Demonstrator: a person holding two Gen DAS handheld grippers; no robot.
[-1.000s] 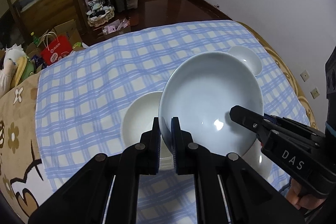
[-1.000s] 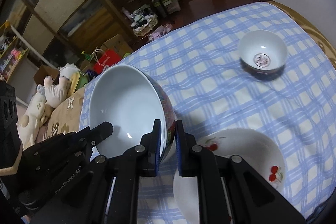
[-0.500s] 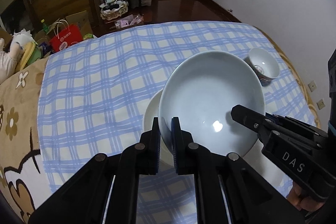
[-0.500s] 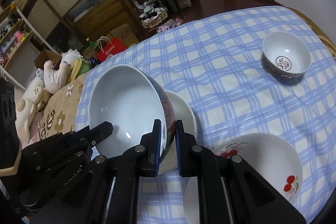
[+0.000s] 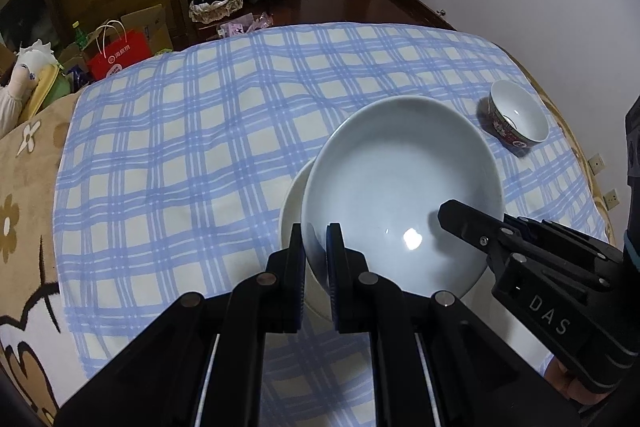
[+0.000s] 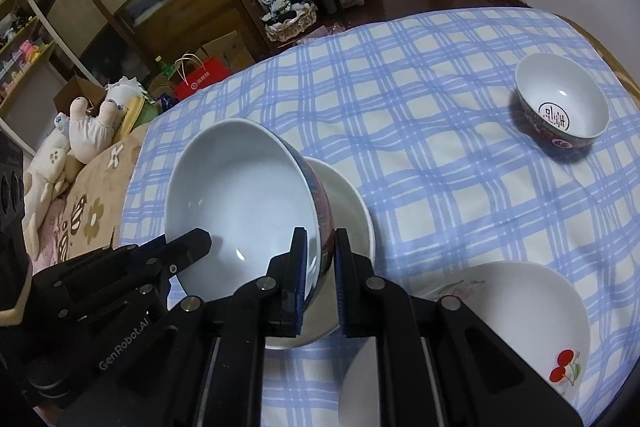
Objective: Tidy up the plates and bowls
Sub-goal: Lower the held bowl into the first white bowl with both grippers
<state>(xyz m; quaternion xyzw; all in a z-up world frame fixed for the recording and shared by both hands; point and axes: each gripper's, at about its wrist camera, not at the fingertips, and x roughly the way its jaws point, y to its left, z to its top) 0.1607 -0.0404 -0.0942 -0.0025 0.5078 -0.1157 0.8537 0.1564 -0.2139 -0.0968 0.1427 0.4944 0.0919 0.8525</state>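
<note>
"Two tongs are holding one big bowl (image 5: 400, 195) right now. My left tongs (image 5: 316, 247) are pinching its rim on one side, and my right tongs (image 6: 320, 251) are pinching the rim on the other side."

"Where is the big bowl going?"

"I am holding it just over a white bowl (image 6: 352, 203) that is sitting on the checked cloth (image 5: 180, 147). I think I am trying to set it inside."

"What could go wrong?"

"The big bowl is tilting. If one hand is dropping faster than the other, the rim may be slipping out of a pinch. It could bang the white bowl and chip it."

"Anything else nearby?"

"A small bowl (image 6: 560, 107) is sitting well apart, near the far edge. A cherry plate (image 6: 520, 315) is lying close to my right tongs, so I am minding that side too."
</note>
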